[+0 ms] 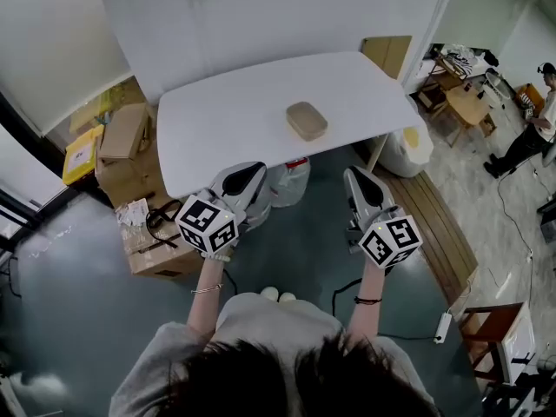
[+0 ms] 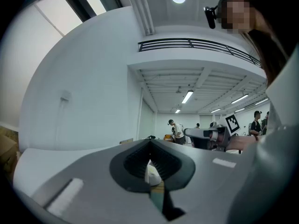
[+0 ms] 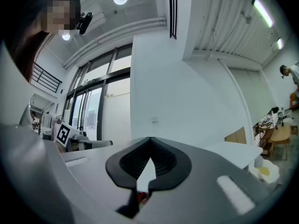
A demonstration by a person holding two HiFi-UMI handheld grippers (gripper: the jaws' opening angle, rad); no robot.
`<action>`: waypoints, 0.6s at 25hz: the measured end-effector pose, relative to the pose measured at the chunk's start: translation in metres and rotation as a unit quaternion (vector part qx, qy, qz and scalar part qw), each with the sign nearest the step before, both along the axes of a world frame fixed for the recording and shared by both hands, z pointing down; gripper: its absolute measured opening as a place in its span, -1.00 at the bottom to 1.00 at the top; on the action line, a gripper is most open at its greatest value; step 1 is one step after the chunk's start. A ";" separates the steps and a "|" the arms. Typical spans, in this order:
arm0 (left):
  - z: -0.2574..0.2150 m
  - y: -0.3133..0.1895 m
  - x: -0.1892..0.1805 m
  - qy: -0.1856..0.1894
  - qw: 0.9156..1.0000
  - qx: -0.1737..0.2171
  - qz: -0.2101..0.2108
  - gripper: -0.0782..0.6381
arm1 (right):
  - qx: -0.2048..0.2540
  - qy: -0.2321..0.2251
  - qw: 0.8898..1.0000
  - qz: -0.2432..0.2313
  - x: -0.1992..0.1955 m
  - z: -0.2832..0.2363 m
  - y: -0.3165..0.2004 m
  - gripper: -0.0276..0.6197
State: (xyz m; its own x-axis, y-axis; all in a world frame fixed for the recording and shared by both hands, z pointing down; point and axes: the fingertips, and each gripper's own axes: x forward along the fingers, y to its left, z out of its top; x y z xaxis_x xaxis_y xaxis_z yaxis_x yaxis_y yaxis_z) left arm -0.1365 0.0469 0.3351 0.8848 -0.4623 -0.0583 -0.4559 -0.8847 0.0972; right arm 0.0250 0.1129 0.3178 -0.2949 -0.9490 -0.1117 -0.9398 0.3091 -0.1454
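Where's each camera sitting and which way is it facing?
Head view: on the person's head, steeply down at white table and tan box; hair, forearms, left tongs, right tongs show.
Left gripper view: on left tongs, tilted up at wall and ceiling; its shut jaws show.
Right gripper view: on right tongs, likewise.
Shared: each shows the other's marker cube.

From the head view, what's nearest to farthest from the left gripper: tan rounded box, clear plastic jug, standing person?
1. Clear plastic jug, just right of the left gripper.
2. Tan rounded box, ahead on the white table.
3. Standing person, far right.
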 end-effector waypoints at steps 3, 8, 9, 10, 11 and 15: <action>0.002 0.001 0.004 -0.001 1.000 -0.001 -0.003 -0.81 | -0.001 -0.014 1.000 -0.010 0.005 0.003 0.000 -0.88; 0.006 0.004 0.013 -0.004 1.000 -0.005 -0.012 -0.81 | 0.001 -0.030 0.999 -0.022 0.013 0.005 -0.002 -0.88; 0.009 0.004 0.014 -0.005 1.000 -0.008 -0.013 -0.81 | 0.001 -0.035 0.999 -0.024 0.014 0.006 -0.003 -0.88; 0.011 0.004 0.014 -0.006 1.000 -0.010 -0.015 -0.81 | 0.000 -0.038 0.999 -0.025 0.016 0.007 -0.004 -0.88; 0.012 0.004 0.014 -0.006 1.000 -0.012 -0.017 -0.81 | -0.001 -0.041 0.999 -0.027 0.017 0.008 -0.006 -0.88; 0.017 -0.003 0.013 -0.006 1.000 -0.018 -0.024 -0.81 | -0.005 -0.048 0.998 -0.030 0.020 0.012 -0.013 -0.88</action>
